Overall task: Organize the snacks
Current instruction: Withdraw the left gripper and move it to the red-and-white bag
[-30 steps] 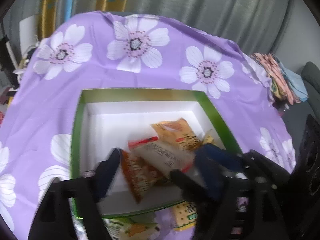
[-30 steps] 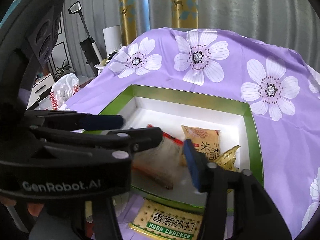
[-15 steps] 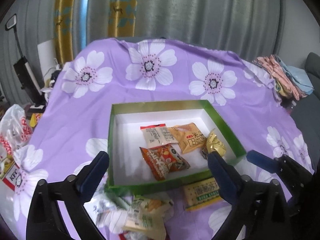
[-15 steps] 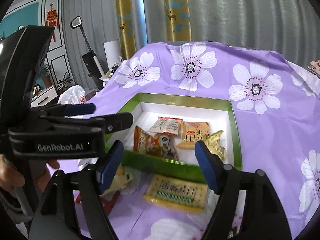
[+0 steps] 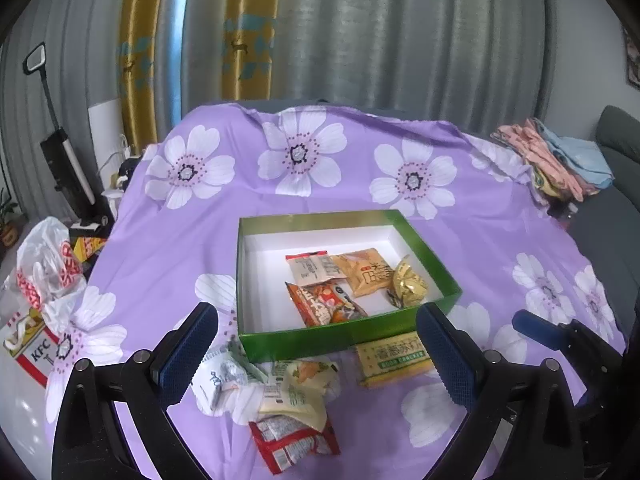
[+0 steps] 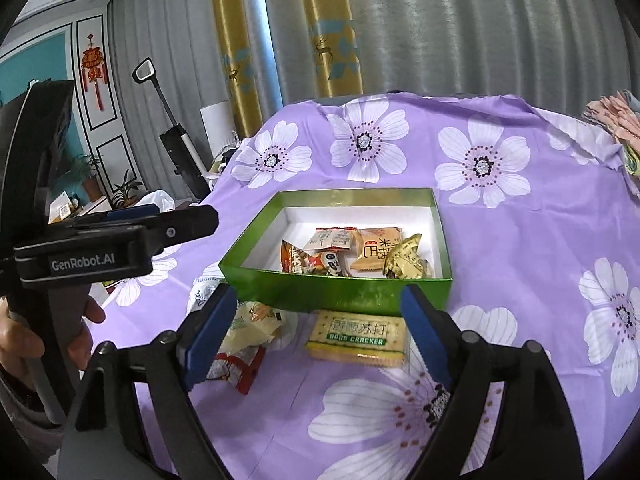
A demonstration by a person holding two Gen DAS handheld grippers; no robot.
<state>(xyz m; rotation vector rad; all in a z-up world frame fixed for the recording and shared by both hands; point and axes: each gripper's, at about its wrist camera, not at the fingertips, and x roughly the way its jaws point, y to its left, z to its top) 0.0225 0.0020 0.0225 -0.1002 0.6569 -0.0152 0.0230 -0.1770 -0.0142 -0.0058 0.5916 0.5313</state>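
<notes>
A green box (image 5: 348,340) with a white inside stands on the purple flowered cloth. It holds an orange-red packet (image 5: 324,304), a white-and-red packet (image 5: 314,268), an orange packet (image 5: 366,274) and a gold one (image 5: 408,284). In front of it lie a yellow soda cracker pack (image 6: 358,338) and a heap of loose packets (image 5: 288,396). My left gripper (image 5: 316,344) hangs open above the heap, holding nothing. My right gripper (image 6: 318,320) hovers over the cracker pack, jaws opening, with nothing gripped.
A KFC paper bag (image 5: 32,344) and a plastic bag (image 5: 48,264) sit off the table's left edge. Folded clothes (image 5: 556,160) lie at the far right corner. A stick vacuum (image 5: 68,176) leans by the curtains. A hand (image 6: 24,344) holds the left gripper's handle.
Both grippers pulled back and up out of the box. The left let go of the orange-red packet and the right of the white-and-red one; both jaws spread wider.
</notes>
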